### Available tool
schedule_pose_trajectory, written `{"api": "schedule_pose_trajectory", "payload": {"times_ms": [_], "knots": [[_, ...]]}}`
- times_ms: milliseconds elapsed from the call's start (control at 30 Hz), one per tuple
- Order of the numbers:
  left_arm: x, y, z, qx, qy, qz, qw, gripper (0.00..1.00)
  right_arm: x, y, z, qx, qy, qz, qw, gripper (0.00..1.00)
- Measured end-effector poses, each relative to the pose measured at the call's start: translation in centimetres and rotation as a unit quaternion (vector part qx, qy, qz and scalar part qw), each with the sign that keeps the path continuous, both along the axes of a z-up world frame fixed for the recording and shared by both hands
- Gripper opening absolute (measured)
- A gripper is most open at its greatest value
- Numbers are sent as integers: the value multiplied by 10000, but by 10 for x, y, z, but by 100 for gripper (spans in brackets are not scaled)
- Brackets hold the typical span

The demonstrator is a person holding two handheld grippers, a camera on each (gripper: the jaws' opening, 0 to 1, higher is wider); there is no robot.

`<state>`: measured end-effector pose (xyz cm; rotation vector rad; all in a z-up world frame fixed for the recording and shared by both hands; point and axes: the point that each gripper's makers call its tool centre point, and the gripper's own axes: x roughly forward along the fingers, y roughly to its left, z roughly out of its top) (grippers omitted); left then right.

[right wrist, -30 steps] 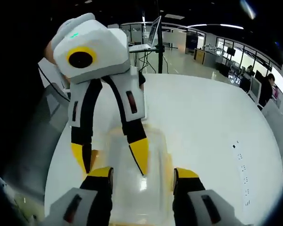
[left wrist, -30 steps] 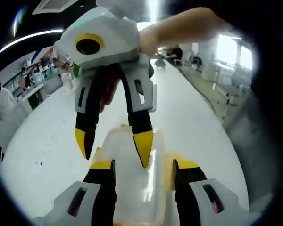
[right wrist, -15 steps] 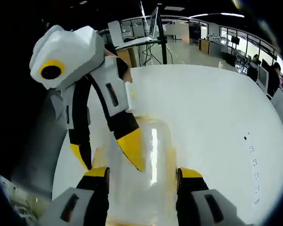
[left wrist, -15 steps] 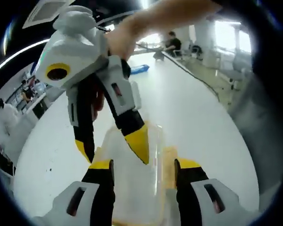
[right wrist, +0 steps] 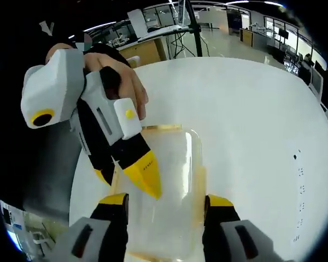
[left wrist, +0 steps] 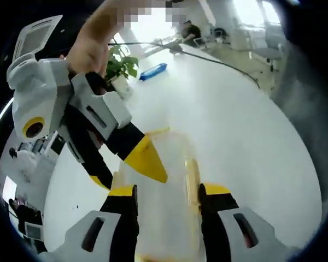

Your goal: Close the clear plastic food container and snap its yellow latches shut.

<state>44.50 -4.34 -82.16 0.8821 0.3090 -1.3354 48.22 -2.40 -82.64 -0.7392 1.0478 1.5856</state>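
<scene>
1. The clear container sits on the white table, right under both of my grippers. In the right gripper view its lid looks laid over the tub, so I judge the closing part done or nearly so, though the clear plastic makes the seating hard to read.

2. The yellow latches are what remains, as I read it. I see a yellow latch strip along one long side in the left gripper view, another yellow strip at the far end in the right gripper view, and one along the side. I cannot tell from these views whether any of them is already snapped down.

3. My left gripper has its jaws apart, straddling the container's width; the tips stand either side of the lid and grip nothing that I can see. From the right gripper view the same tool comes in with a yellow tip over the lid's near-left area, on it or just above.

4. My right gripper is likewise spread, its jaws flanking the container without clamping. In the left gripper view it angles down with one yellow tip over the lid; contact looks likely but I cannot confirm it.

5. Next, I judge, comes pressing each latch down.
</scene>
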Motion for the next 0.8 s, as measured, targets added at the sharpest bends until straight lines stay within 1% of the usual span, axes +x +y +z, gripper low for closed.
{"api": "schedule_pose_trajectory", "payload": {"times_ms": [67, 100, 133, 267, 300, 333, 367, 400, 433, 467, 533, 600, 667, 733, 767, 800], "knots": [[0, 0, 0, -2, -19, -8, 10000, 41, 0, 1, -1, -73, 43, 87, 9999, 52], [0, 1, 0, -16, 28, 4, 10000, 41, -2, -1, 0, -154, 117, 102, 9998, 52], [-1, 1, 1, -36, -43, -46, 10000, 40, -1, 0, 0, -169, 116, 146, 9997, 52], [1, 1, 0, -36, -35, 3, 10000, 38, -1, -1, 0, -272, 148, 196, 9993, 51], [4, 0, 0, 1, -297, -40, 9996, 38, 1, 0, 0, -286, 136, 146, 9994, 51], [4, 1, 0, -19, -175, 66, 9998, 38, 1, -1, 1, -308, 181, 119, 9993, 51], [4, 0, 1, -33, -161, 71, 9998, 38, 1, -1, 1, -275, 165, 141, 9994, 51], [3, 0, 0, -21, -239, 57, 9997, 38, 1, -2, 1, -244, 159, 144, 9995, 51], [3, 0, 0, -26, -219, 53, 9997, 38, 1, -2, 2, -216, 162, 132, 9995, 51], [5, 1, 2, -55, -135, -25, 9999, 38, 1, -2, 1, -210, 157, 130, 9996, 51], [1, 0, 2, -50, -157, -89, 9998, 39, 0, -2, 0, -221, 162, 141, 9995, 51], [-4, -2, 1, -6, -174, -152, 9997, 40, -3, -1, 0, -262, 166, 210, 9993, 52], [-12, -5, 1, -24, -104, -296, 9995, 42, -10, -1, -1, -358, 202, 365, 9985, 52], [-12, -5, 1, -30, -102, -306, 9995, 43, -10, -1, -1, -448, 196, 375, 9981, 53], [-12, -6, 1, -43, -93, -295, 9995, 43, -9, -1, -1, -432, 197, 407, 9980, 54], [-13, -6, 2, -38, -80, -279, 9996, 43, -8, 0, 1, -336, 119, 548, 9979, 54]]}}
